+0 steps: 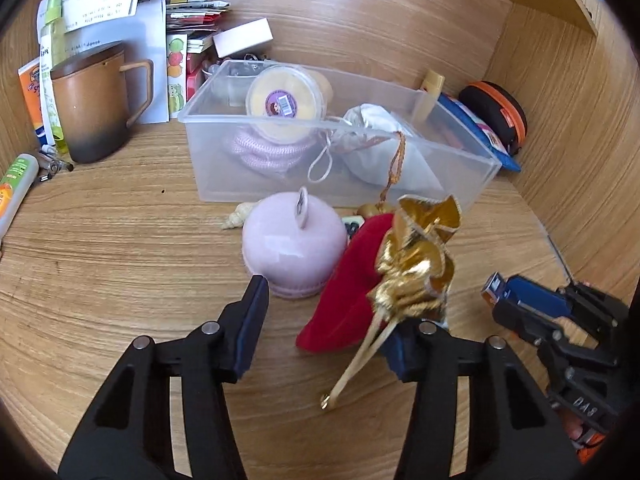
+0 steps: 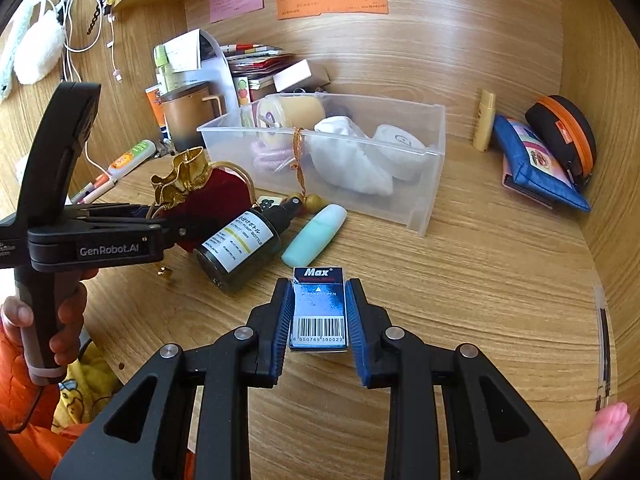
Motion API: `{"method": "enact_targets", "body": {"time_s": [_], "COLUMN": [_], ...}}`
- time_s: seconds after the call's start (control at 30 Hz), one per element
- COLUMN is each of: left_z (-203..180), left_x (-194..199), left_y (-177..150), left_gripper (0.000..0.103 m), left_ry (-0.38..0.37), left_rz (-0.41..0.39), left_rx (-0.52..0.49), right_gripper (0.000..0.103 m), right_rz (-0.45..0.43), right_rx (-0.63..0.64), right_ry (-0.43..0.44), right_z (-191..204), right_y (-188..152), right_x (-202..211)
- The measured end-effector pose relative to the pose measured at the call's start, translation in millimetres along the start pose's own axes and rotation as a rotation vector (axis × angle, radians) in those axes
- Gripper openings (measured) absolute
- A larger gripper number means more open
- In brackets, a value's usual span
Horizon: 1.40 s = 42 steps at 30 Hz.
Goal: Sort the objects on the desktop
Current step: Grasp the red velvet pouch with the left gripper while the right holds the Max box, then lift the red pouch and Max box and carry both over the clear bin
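The left wrist view alone shows a lilac dome-shaped object [image 1: 295,246] on the desk [image 1: 120,264], left of the red velvet pouch [image 1: 348,292]. The left gripper [image 1: 332,332] has its jaws half apart around the pouch's gold neck; whether the pads press on it I cannot tell. The right wrist view alone shows a dark spray bottle [image 2: 244,246], a mint tube [image 2: 314,235] and the words "GenRobot.AI". The right gripper [image 2: 319,316] is clamped on a small blue box [image 2: 319,308] marked "Max", near the clear bin [image 2: 432,148].
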<state>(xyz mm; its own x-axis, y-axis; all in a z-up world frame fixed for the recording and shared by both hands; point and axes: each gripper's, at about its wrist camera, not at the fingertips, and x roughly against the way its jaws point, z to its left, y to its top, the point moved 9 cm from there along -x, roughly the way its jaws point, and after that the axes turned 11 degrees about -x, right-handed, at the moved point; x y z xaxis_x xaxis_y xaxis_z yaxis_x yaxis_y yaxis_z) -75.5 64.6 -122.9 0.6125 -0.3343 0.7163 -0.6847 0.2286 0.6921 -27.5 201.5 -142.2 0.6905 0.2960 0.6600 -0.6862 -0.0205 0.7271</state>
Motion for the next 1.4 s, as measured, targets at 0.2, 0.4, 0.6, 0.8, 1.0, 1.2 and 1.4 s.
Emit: {"method": "enact_targets", "body": {"time_s": [0.2, 0.4, 0.6, 0.8, 1.0, 1.2, 1.4], "left_z": [-3.6, 0.3, 6.7, 13.0, 19.8, 28.0, 38.8], "left_x": [-0.6, 10.5, 27.8, 39.9, 55.9, 70.2, 80.1], "left_y": [4.6, 5.7, 11.7, 18.6, 30.2, 40.2, 52.9], "left_gripper": [0.023, 0.013, 0.013, 0.013, 0.013, 0.013, 0.013], "left_ry": [-0.019, -0.010, 0.004, 0.011, 0.018, 0.031, 0.049], "left_rz": [-0.016, -0.046, -0.089, -0.121, -0.160, -0.193, -0.221], "left_rx": [0.009, 0.011, 0.007, 0.014, 0.010, 0.010, 0.007], "right_gripper": [0.025, 0.025, 0.025, 0.025, 0.025, 0.025, 0.025], "right_rz": [0.005, -0.003, -0.019, -0.051, -0.084, -0.109, -0.130], "right_rx": [0.003, -0.003, -0.004, 0.007, 0.013, -0.007, -0.016], "right_ry": [-0.005, -0.005, 0.000, -0.005, -0.012, -0.007, -0.015], "right_z": [0.0, -1.6, -0.9, 2.4, 4.0, 3.2, 1.1], "right_y": [1.8, 8.4, 18.8, 33.4, 49.8, 63.3, 77.6], "right_x": [-1.6, -0.4, 1.7, 6.9, 13.8, 20.0, 23.6]}}
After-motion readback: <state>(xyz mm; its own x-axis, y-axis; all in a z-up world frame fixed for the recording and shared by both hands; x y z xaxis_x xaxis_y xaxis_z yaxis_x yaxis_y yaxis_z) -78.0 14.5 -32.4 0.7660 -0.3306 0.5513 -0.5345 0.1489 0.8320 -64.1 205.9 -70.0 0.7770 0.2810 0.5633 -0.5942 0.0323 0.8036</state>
